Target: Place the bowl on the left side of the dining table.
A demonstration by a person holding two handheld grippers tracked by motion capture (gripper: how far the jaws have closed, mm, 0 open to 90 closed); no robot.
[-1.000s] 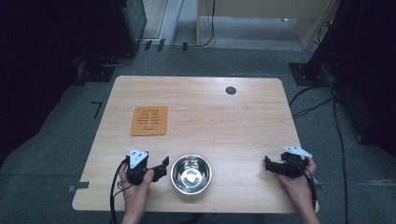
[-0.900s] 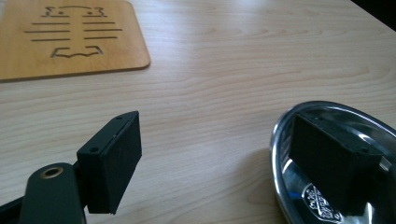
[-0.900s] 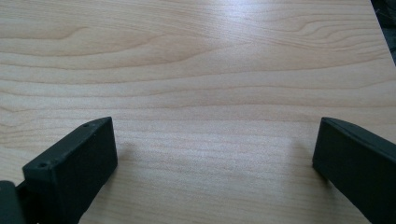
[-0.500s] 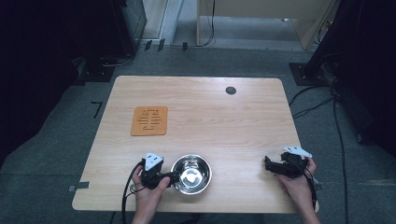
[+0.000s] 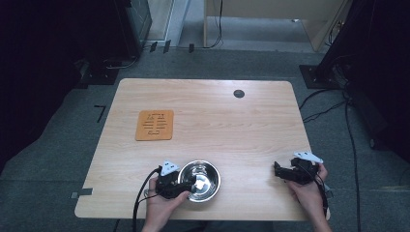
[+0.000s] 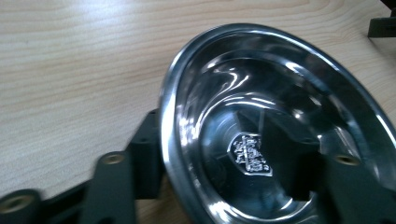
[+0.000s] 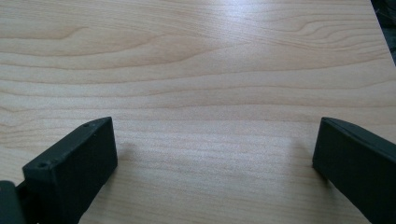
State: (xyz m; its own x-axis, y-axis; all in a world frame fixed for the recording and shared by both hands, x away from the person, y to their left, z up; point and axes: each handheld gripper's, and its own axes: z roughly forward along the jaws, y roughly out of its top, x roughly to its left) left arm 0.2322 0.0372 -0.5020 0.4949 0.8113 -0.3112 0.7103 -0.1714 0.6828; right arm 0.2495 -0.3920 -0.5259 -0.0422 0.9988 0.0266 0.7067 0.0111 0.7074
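A shiny steel bowl (image 5: 209, 175) sits near the table's front edge, with an emblem stamped on its bottom (image 6: 250, 154). My left gripper (image 5: 186, 186) is at the bowl's left rim (image 6: 170, 116). One black jaw is outside the rim and the other is inside the bowl, so the rim stands between them. The jaws have just been closing, and a gap remains between the inner jaw and the bowl wall. My right gripper (image 5: 278, 170) rests at the front right of the table. Its jaws (image 7: 215, 154) are open over bare wood with nothing between them.
An orange slotted mat (image 5: 154, 125) lies flat at the table's left middle. A small black round cap (image 5: 239, 94) sits in the tabletop near the far edge. Cables trail from both grippers over the front edge.
My left gripper has moved right and down to the bowl, its jaws now straddle the rim, and they stand narrower than before. The right gripper has not moved.
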